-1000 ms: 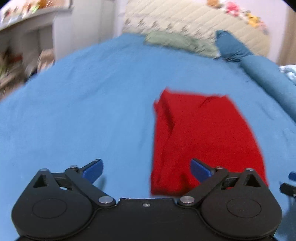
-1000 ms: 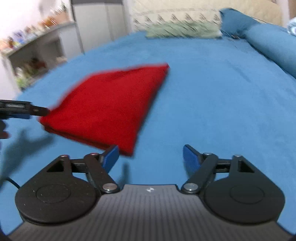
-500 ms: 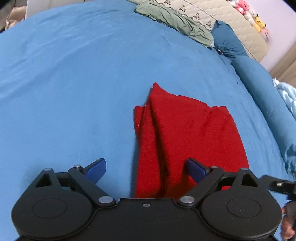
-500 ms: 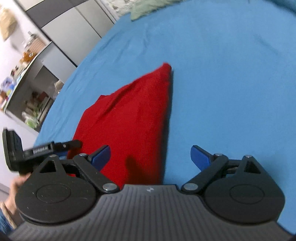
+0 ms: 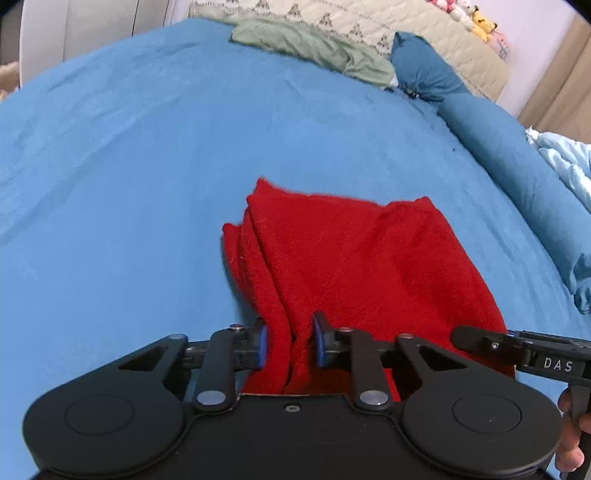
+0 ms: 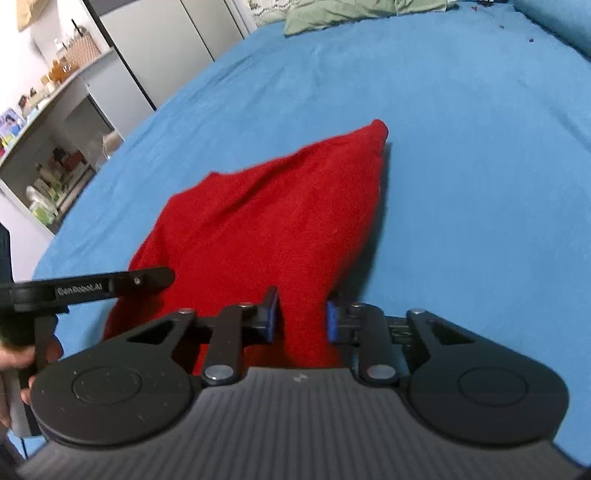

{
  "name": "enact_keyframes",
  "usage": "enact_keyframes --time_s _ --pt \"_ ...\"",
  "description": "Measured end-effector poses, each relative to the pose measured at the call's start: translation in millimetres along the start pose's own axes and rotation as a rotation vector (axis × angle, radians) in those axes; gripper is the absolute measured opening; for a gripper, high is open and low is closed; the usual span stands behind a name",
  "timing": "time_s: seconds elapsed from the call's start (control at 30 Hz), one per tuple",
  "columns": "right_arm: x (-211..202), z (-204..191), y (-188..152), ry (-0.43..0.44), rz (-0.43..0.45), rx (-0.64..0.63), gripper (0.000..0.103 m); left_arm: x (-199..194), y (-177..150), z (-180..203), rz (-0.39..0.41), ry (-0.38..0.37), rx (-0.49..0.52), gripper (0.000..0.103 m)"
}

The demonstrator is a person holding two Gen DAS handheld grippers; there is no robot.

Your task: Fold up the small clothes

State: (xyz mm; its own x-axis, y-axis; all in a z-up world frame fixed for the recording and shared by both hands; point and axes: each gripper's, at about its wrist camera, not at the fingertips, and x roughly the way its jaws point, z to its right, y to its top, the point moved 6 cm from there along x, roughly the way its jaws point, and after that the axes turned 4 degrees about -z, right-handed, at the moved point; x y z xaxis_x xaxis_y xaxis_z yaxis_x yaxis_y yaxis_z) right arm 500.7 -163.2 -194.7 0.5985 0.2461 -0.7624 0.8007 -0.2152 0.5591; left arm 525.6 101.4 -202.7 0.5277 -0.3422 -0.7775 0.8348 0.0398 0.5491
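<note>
A folded red garment [image 5: 362, 251] lies on the blue bed sheet [image 5: 147, 184]. My left gripper [image 5: 290, 341] is at the garment's near left corner, its jaws closing, and bunched red cloth fills the gap between the blue pads. In the right wrist view the same garment [image 6: 277, 206] runs away to a far point. My right gripper [image 6: 302, 319] is at its near right corner, jaws closing too, with a ridge of cloth pinched between the pads. A finger of the right gripper [image 5: 480, 338] shows at the left view's right edge.
A green cloth [image 5: 314, 44] and a quilted headboard [image 5: 369, 18] are at the far end of the bed. A dark blue bolster [image 5: 517, 166] and a pale blue blanket [image 5: 565, 158] line the right side. Shelves [image 6: 44, 155] and a grey cabinet [image 6: 166, 48] stand beyond the left side.
Both grippers moved in over the garment's near edge, one at each corner. Their jaws went from wide apart to narrow, closing onto the red cloth.
</note>
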Motion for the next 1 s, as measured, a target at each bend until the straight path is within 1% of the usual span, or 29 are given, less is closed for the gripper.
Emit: enact_keyframes --time_s 0.03,0.17,0.27,0.33,0.4,0.47,0.57,0.6,0.63,0.67,0.7,0.77,0.8,0.83,0.87,0.9,0.93,0.97,1.0 --pt "-6.0 -1.5 1.4 0.006 0.008 0.001 0.037 -8.1 0.6 5.4 0.014 0.001 0.012 0.023" --pt "-40.8 -8.3 1.0 0.035 0.037 -0.019 0.036 -36.6 -3.7 32.9 0.03 -0.026 0.041 0.022" --pt "-79.0 -3.4 -10.6 0.066 0.051 -0.015 0.036 -66.2 -21.5 58.9 0.05 -0.065 0.058 0.022" --pt "-107.4 3.6 -24.9 0.076 0.06 -0.013 0.036 -82.1 -38.7 76.9 0.045 -0.076 0.081 0.022" --pt "-139.1 13.3 -45.3 0.084 0.074 -0.011 0.036 -94.9 -64.1 99.1 0.041 -0.084 0.117 0.022" --pt "-161.0 24.3 -70.4 0.082 0.073 -0.003 0.036 -100.2 -92.0 119.8 0.042 -0.075 0.166 0.022" --pt "-176.1 45.0 -112.5 0.046 0.057 -0.005 0.036 -89.9 -134.5 138.8 0.002 -0.078 0.17 0.022" --pt "-175.7 49.4 -124.0 0.036 0.043 -0.001 0.036 -82.7 -147.8 142.3 -0.014 -0.065 0.174 0.022" --pt "-172.3 56.4 -136.1 0.016 0.022 0.003 0.037 -77.3 -155.0 144.2 -0.022 -0.037 0.183 0.023" --pt "-168.7 64.8 -147.1 -0.006 0.007 0.016 0.037 -72.4 -162.8 144.9 -0.02 0.009 0.199 0.024" --pt "-165.3 73.8 -156.2 -0.012 -0.001 0.037 0.039 -69.1 -169.4 143.8 -0.012 0.036 0.211 0.03" --pt "-159.0 89.8 -166.8 0.006 0.0 0.107 0.042 -66.6 -172.8 141.6 -0.012 0.053 0.194 0.047" --pt "-157.3 95.6 -168.8 0.019 0.005 0.145 0.045 -67.4 -172.9 138.0 -0.01 0.058 0.179 0.05" --pt "-156.1 99.2 -169.7 0.033 0.009 0.172 0.046 -70.2 -172.1 134.5 -0.002 0.065 0.166 0.057" --pt "-156.4 101.0 -170.1 0.037 0.01 0.191 0.052 -74.1 -172.0 132.4 0.007 0.074 0.159 0.064" --pt "-158.6 101.0 -169.9 0.032 0.016 0.2 0.06 -78.2 -172.6 130.7 0.017 0.086 0.156 0.067" --pt "-163.3 100.5 -170.0 0.024 0.028 0.194 0.065 -82.4 -172.2 129.1 0.028 0.1 0.163 0.071" --pt "-169.4 98.6 -170.5 0.011 0.044 0.175 0.074 -86.3 -173.4 127.4 0.037 0.115 0.174 0.072" --pt "-174.1 95.7 -171.3 -0.005 0.056 0.154 0.079 -88.6 -174.7 125.7 0.042 0.127 0.186 0.072"
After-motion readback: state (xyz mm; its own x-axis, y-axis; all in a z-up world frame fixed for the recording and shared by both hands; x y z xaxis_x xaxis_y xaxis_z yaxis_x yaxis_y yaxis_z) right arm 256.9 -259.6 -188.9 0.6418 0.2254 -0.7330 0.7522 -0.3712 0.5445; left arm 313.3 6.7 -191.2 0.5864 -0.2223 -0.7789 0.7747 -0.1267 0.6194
